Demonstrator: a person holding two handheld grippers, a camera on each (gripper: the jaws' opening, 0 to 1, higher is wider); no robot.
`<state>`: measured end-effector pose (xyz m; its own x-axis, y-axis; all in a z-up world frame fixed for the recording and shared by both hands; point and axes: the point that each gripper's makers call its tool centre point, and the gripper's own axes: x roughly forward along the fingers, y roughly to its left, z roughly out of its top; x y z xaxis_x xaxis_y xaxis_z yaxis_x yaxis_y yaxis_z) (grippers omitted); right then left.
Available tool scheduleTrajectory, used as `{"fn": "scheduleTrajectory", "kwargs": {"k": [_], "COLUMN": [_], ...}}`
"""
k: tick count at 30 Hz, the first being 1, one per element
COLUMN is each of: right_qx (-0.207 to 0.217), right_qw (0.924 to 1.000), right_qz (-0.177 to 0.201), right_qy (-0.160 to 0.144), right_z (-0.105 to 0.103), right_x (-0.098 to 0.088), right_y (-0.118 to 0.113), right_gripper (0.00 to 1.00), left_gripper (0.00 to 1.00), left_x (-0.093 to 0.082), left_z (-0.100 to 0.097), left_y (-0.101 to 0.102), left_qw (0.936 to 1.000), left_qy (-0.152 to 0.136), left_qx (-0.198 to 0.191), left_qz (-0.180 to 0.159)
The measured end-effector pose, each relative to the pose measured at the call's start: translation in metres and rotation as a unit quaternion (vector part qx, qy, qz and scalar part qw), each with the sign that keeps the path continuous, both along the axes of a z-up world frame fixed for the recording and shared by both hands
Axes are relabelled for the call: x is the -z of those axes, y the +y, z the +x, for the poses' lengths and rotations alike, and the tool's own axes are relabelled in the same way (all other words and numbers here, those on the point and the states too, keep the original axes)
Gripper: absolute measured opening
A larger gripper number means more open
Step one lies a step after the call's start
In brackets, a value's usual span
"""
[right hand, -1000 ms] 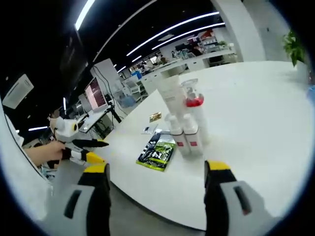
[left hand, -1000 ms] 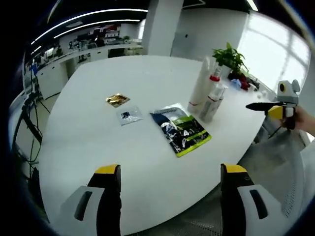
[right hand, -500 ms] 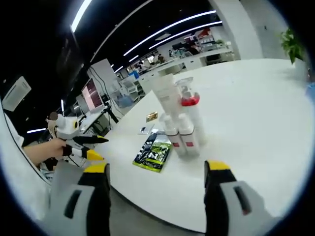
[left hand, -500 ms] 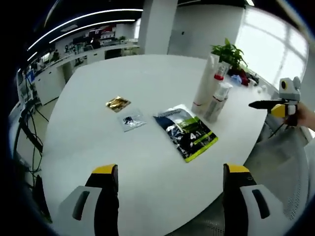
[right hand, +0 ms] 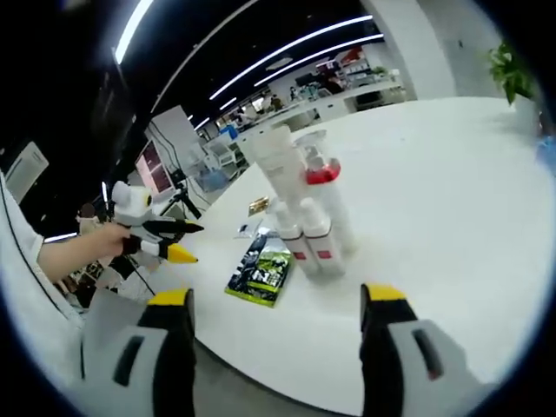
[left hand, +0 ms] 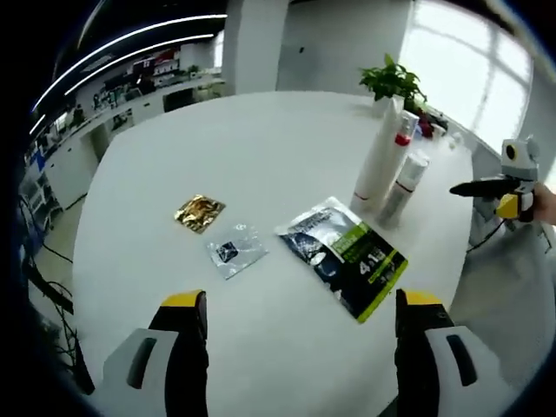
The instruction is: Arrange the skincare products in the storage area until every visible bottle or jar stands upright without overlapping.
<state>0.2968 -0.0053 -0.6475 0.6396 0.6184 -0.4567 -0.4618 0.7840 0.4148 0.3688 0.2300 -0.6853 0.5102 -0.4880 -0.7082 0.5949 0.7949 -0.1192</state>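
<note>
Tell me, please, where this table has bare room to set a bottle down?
The wide stretch of table beyond the gold sachet is bare. It is crowded where the bottles stand beside the green pouch.

My left hand-held gripper [left hand: 295, 326] hangs open above the worktop [left hand: 261, 148]; bottles [left hand: 388, 169] stand upright beside a green sachet [left hand: 346, 254].

bottles [right hand: 304, 217]: 4 | green pouch [left hand: 347, 256]: 1 | small sachets [left hand: 217, 234]: 2 | potted plant [left hand: 388, 82]: 1
</note>
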Motion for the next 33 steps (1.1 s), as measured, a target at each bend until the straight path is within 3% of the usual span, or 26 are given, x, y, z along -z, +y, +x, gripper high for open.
{"fn": "scheduleTrajectory", "kwargs": {"k": [7, 12, 15, 19, 24, 29, 33], "right_qx": [0.011, 0.014, 0.016, 0.017, 0.017, 0.021, 0.024], "right_qw": [0.9999, 0.9998, 0.9997, 0.9997, 0.9996, 0.9995, 0.9993], "right_qz": [0.003, 0.001, 0.000, -0.002, -0.005, -0.006, -0.007], "right_qy": [0.009, 0.014, 0.017, 0.020, 0.023, 0.024, 0.026], "right_z": [0.003, 0.003, 0.003, 0.004, 0.005, 0.006, 0.006], "right_x": [0.005, 0.007, 0.009, 0.010, 0.011, 0.011, 0.012], "right_y": [-0.004, -0.006, -0.007, -0.008, -0.008, -0.009, -0.010], "right_gripper": [0.79, 0.79, 0.79, 0.79, 0.79, 0.79, 0.79], "left_gripper": [0.86, 0.83, 0.81, 0.76, 0.74, 0.69, 0.64], "left_x": [0.013, 0.029, 0.034, 0.044, 0.047, 0.060, 0.064], "left_z": [0.023, 0.044, 0.058, 0.075, 0.091, 0.092, 0.097], "left_y": [-0.001, 0.003, 0.003, 0.010, 0.008, 0.006, 0.007], "left_qw": [0.9988, 0.9907, 0.9891, 0.9766, 0.9751, 0.9616, 0.9560], "left_qy": [0.004, 0.005, 0.004, 0.004, 0.014, 0.040, 0.042], "left_qx": [0.035, 0.098, 0.108, 0.160, 0.170, 0.224, 0.238], "left_qz": [0.032, 0.094, 0.100, 0.143, 0.142, 0.154, 0.167]}}
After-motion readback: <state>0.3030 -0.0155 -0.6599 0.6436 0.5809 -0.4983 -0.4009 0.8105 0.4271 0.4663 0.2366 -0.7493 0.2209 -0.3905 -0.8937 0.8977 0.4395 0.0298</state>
